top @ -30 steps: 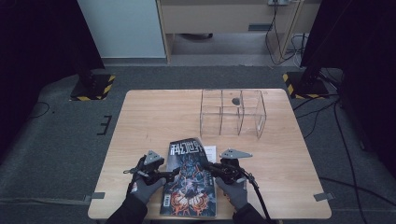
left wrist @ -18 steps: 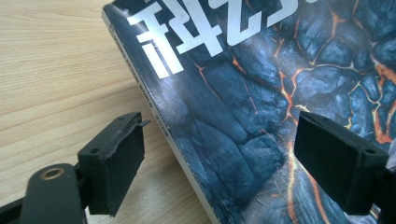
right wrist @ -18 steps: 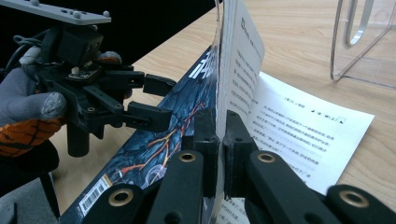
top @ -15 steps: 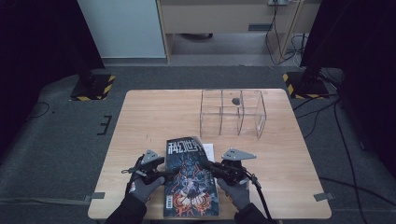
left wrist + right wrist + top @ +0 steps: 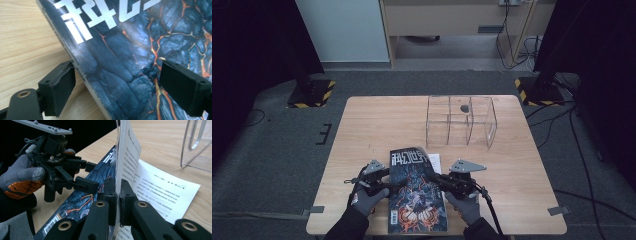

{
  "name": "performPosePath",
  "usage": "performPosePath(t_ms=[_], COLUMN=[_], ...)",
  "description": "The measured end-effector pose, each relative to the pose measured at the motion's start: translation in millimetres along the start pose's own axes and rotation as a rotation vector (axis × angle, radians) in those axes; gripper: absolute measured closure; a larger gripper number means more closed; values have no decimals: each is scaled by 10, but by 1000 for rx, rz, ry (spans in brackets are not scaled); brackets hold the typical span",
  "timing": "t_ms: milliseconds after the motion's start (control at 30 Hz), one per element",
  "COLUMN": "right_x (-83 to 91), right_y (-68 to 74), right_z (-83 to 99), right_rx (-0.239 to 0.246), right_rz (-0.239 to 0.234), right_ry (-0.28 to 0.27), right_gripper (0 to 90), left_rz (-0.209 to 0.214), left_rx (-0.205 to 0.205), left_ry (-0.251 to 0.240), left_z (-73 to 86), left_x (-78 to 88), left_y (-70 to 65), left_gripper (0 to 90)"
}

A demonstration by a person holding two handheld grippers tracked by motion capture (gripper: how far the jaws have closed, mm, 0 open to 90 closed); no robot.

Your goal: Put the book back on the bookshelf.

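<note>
Your right gripper was squeezed shut on a page of the book, which lay at the near edge of the table, in front of the clear box. Your left gripper was open around the book's spine edge, holding nothing. If you pulled hard, the thin page could rip; the right gripper view showed the page standing up, which the high view did not.

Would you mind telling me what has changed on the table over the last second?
Hardly anything. The magazine has shifted very slightly at the near edge of the table. The right gripper stays shut on its cover, the left gripper stays open astride its spine, and the clear box has not moved.
</note>
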State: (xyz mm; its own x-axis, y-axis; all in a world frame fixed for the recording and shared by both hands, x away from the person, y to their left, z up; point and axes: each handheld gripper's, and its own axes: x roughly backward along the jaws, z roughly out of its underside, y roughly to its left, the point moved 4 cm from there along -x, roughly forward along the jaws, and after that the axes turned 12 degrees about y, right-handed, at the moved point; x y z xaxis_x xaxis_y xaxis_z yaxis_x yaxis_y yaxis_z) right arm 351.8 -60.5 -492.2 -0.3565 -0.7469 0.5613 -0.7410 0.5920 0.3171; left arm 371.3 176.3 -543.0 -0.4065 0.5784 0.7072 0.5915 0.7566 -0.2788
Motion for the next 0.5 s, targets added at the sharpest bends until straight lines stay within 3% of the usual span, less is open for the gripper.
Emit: performPosePath(t_ms=[33,500], right_x=[-4,-4], right_y=[-1,-51], right_z=[-2,26], right_rx=[0,-15], right_rz=[-1,-10], right_ry=[3,3], right_gripper=[869,869], left_rz=[17,44], left_rx=[-2,-2], left_ry=[4,0], left_z=[1,-11], left_x=[-19,9], left_y=[-16,-39], left_gripper=[124,126])
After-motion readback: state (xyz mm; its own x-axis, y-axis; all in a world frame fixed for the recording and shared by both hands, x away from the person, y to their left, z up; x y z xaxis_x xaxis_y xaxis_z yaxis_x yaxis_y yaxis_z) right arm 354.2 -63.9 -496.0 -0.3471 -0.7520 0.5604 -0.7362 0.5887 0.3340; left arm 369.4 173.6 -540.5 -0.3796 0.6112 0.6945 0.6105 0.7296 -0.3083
